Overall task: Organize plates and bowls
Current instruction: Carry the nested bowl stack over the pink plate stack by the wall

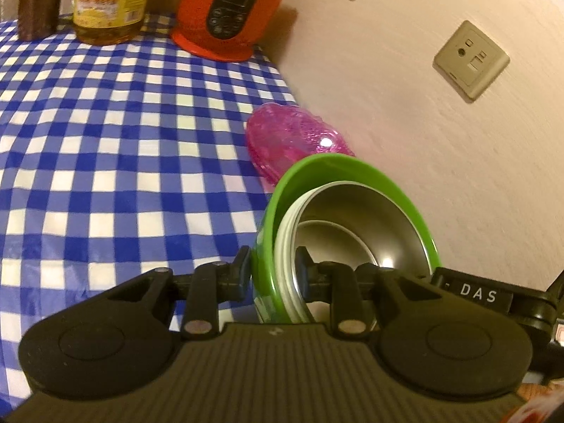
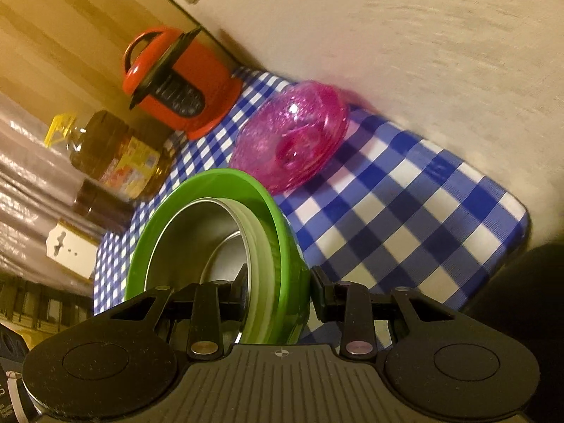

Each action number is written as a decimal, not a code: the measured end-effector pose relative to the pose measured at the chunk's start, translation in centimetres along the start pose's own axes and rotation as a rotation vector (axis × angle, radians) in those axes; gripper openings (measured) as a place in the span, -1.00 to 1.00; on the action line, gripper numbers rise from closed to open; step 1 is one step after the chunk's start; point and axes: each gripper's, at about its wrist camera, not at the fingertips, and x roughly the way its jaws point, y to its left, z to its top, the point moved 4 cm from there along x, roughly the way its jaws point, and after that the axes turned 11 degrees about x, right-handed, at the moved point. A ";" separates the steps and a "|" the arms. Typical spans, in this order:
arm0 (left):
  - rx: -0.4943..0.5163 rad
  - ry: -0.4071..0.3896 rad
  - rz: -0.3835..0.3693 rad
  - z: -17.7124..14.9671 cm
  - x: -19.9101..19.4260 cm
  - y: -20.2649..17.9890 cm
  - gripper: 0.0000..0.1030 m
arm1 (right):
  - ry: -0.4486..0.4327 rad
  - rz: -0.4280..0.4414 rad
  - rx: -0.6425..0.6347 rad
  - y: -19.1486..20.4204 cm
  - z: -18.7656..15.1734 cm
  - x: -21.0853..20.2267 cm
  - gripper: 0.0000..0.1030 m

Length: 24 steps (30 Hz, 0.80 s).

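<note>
Both claws carry the nested bowls (image 1: 352,218) together.
Left claw (image 1: 273,275) and right claw (image 2: 278,289) each grasp the rim; keep level toward the pink dish (image 2: 292,141) at twelve o'clock.

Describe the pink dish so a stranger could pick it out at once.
Start at the blue-and-white checked tablecloth and follow its edge along the pale wall. Past the orange cooker, toward the green bowl, lies the pink dish. It alone is see-through, glittery and magenta.

Green bowl (image 1: 347,165) holding nested steel bowls (image 1: 356,218), near pink plates (image 1: 282,137).
</note>
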 end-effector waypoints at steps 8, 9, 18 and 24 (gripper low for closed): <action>0.032 0.001 -0.011 2.2 1.5 -0.7 -0.55 | -0.023 0.006 0.021 0.2 2.5 0.3 -0.35; 0.035 0.000 -0.012 2.6 1.7 -0.7 -0.55 | -0.025 0.007 0.022 0.3 2.8 0.5 -0.35; 0.059 0.007 -0.025 5.8 4.9 -0.5 -0.55 | -0.048 0.011 0.036 0.6 6.1 2.7 -0.35; 0.066 0.003 -0.051 8.3 7.6 -0.1 -0.55 | -0.078 0.000 0.039 1.0 8.5 4.3 -0.35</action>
